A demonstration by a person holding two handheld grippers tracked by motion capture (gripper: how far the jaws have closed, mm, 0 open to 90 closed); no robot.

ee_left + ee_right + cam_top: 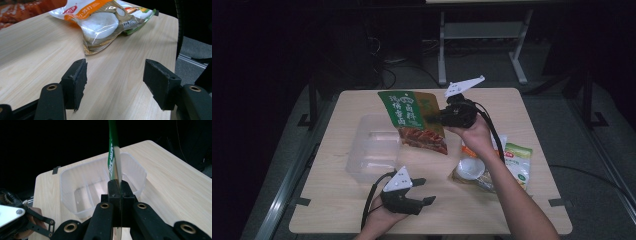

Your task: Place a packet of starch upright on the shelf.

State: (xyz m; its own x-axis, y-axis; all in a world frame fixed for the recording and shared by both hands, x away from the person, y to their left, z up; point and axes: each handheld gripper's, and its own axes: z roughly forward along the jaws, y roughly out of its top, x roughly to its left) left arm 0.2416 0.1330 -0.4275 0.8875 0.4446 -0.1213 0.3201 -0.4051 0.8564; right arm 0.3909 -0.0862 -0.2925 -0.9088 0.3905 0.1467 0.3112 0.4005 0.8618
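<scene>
My right gripper point(438, 118) fingers clamp the green snack pouch point(412, 120) edge-on over the clear bin point(372, 150), left gripper point(424, 191) fingers apart; thin pinch may slip.

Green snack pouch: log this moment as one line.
right gripper: shut on green snack pouch | pouch: lifted beside clear bin | left gripper: open, empty, low over table

High view overlooks the table point(362, 205); both gripper views skim it closely.
</scene>
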